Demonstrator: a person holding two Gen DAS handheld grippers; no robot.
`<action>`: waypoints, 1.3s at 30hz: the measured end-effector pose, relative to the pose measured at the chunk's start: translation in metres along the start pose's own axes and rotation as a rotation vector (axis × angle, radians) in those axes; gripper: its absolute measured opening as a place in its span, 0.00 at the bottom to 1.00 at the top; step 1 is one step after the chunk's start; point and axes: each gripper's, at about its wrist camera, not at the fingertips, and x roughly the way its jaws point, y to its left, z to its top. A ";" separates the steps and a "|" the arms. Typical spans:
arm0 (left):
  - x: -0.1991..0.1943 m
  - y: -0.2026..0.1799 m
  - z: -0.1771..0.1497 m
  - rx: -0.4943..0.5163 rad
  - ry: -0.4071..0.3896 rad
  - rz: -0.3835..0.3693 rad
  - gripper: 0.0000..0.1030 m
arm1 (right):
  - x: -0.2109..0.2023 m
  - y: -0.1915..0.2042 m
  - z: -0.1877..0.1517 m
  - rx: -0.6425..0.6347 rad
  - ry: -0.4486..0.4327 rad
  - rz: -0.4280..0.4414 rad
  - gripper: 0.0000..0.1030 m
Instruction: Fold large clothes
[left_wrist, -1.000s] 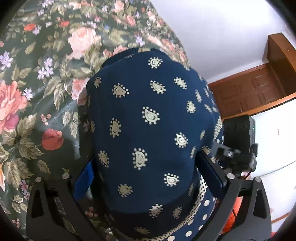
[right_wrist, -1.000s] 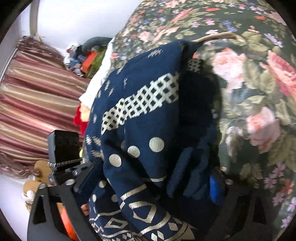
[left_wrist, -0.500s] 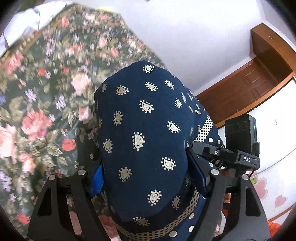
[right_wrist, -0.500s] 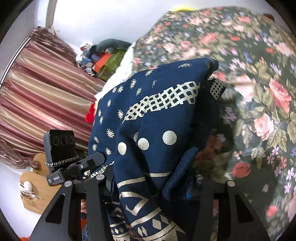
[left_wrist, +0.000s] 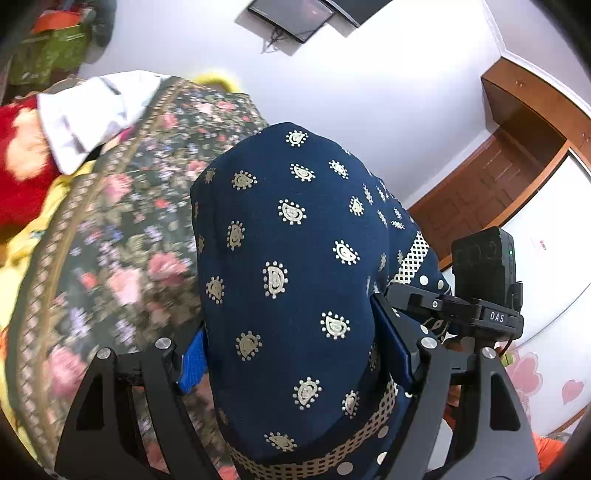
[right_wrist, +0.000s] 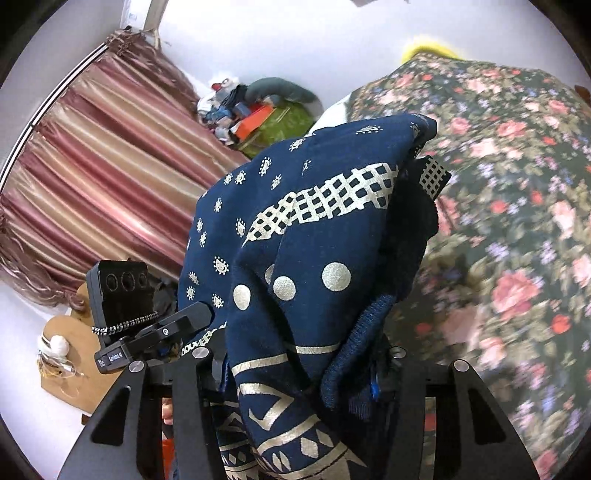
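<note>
1. Both grippers have risen since a second ago: the views then were filled with floral bedspread, and now show the wall, a wall-mounted screen and a striped curtain (right_wrist: 110, 177), with the navy garment (left_wrist: 288, 280) carried up with them
2. Left gripper (left_wrist: 291, 354) is pinching the garment, its blue pads pressed into the paisley-printed cloth on either side; the fabric bulges up and forward over the fingers
3. Right gripper (right_wrist: 299, 373) is likewise clamped on the garment (right_wrist: 306, 258), on a bunched part where a ribbed edge and the dotted, lattice-printed band gather between the fingers
4. Held between the two grippers, the garment hangs above the bed (left_wrist: 122, 258), apparently clear of the bedspread; its lower end is out of view
5. My judgement: the bed lies ahead of and below both grippers, to the left of the left one and to the right of the right one, so the cloth spans sideways between them and neither hand is plainly nearer; laying it down calls for an even forward-and-down move
</note>
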 end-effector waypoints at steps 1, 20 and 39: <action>-0.004 0.005 -0.004 -0.007 -0.002 0.005 0.76 | 0.006 0.004 -0.004 0.000 0.010 0.001 0.48; 0.036 0.119 -0.087 -0.219 0.149 0.046 0.76 | 0.119 -0.041 -0.072 0.096 0.233 -0.151 0.48; 0.008 0.069 -0.101 0.076 0.103 0.386 0.78 | 0.069 -0.001 -0.096 -0.367 0.175 -0.554 0.61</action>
